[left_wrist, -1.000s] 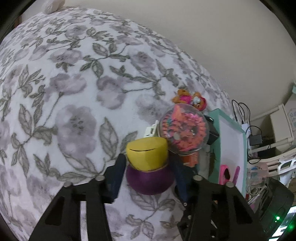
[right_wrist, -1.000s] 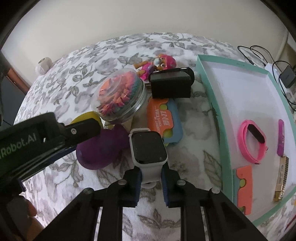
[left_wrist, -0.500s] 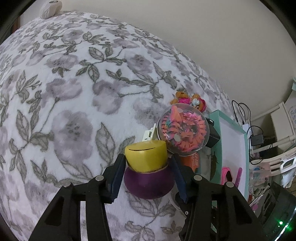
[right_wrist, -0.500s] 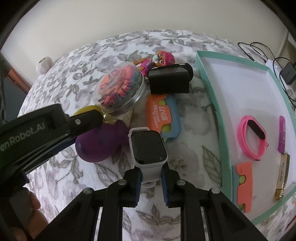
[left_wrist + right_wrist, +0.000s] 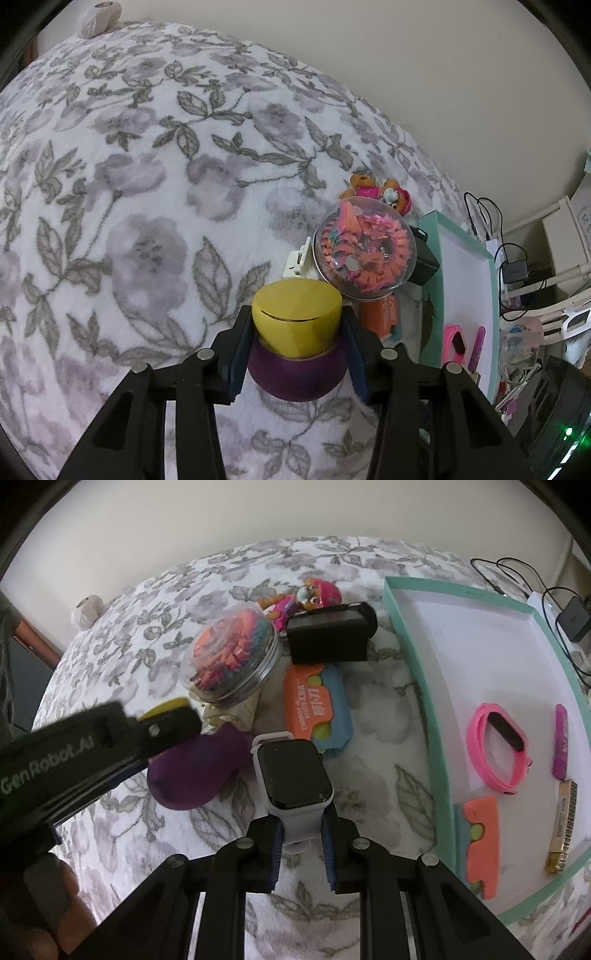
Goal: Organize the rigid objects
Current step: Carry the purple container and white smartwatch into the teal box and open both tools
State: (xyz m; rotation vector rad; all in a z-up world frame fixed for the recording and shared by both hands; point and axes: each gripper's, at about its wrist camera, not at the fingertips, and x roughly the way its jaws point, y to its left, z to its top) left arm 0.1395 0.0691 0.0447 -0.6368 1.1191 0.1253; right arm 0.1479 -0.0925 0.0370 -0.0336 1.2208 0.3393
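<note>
Two tools are at work over a bed covered in a white fleece blanket [image 5: 147, 155] printed with grey flowers. The left tool [image 5: 295, 354] is clamped on a purple, round-bellied toy with a yellow cap [image 5: 295, 321]; its lower half is hidden behind the fingers. The right tool [image 5: 302, 843] is clamped on the grey strap of a smartwatch with a dark square face [image 5: 293, 775]; the strap's end is hidden between the fingers. Ahead of it lies an orange and blue foam card [image 5: 317, 705] whose small print is too blurred to read, beside a clear jar of colourful bits [image 5: 232, 657] and a black block [image 5: 328, 638]. To its right sits a teal-rimmed white tray [image 5: 417, 679] holding a pink fitness band [image 5: 498, 753]. "GenRobot.AI" is printed on the left tool's arm.
</note>
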